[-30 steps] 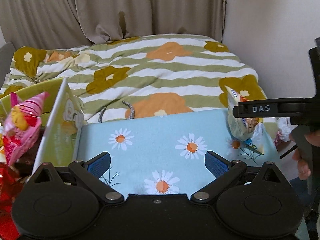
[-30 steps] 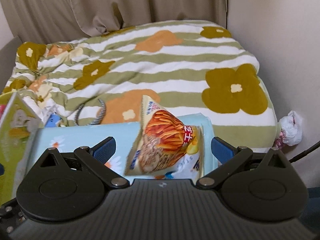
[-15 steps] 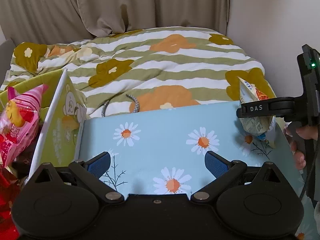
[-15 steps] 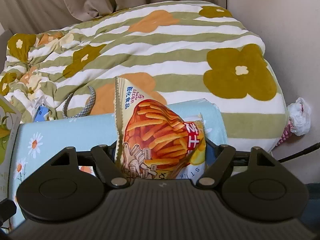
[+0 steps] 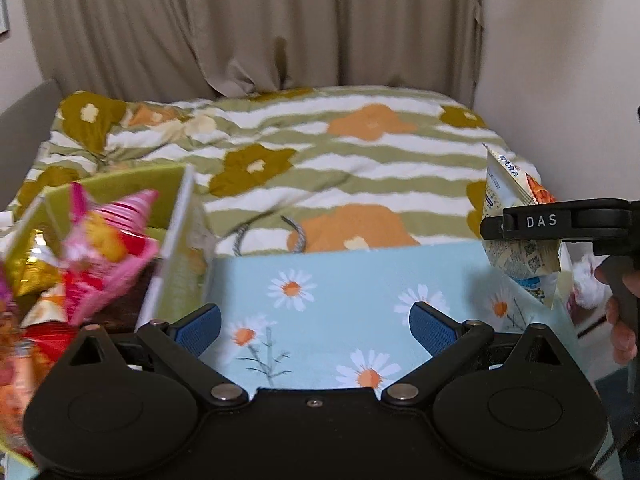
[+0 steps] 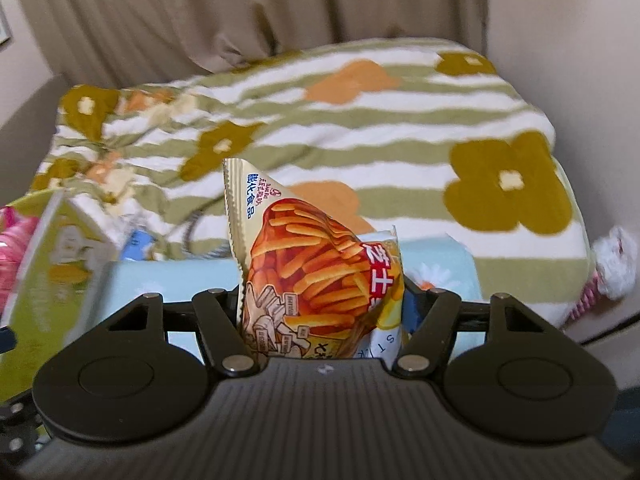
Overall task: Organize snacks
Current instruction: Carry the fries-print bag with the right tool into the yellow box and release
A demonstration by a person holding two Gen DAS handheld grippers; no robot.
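Note:
My right gripper (image 6: 322, 300) is shut on a cream bag of orange stick snacks (image 6: 316, 264) and holds it upright, lifted off the light blue daisy cloth (image 6: 168, 276). In the left wrist view the same bag (image 5: 516, 236) hangs in the right gripper (image 5: 532, 222) at the far right. My left gripper (image 5: 315, 322) is open and empty over the daisy cloth (image 5: 340, 292). A green box (image 5: 176, 248) at the left holds a pink snack bag (image 5: 104, 252) and other packets.
A striped flower quilt (image 5: 320, 168) covers the bed behind the cloth. A grey cord (image 5: 296, 232) lies on it. Beige curtains (image 5: 240, 32) hang behind and a wall (image 5: 560, 60) stands at the right. The green box (image 6: 52, 264) also shows at left.
My right gripper closed on the stick snack bag and lifted it off the cloth. My left gripper stayed open and shifted slightly.

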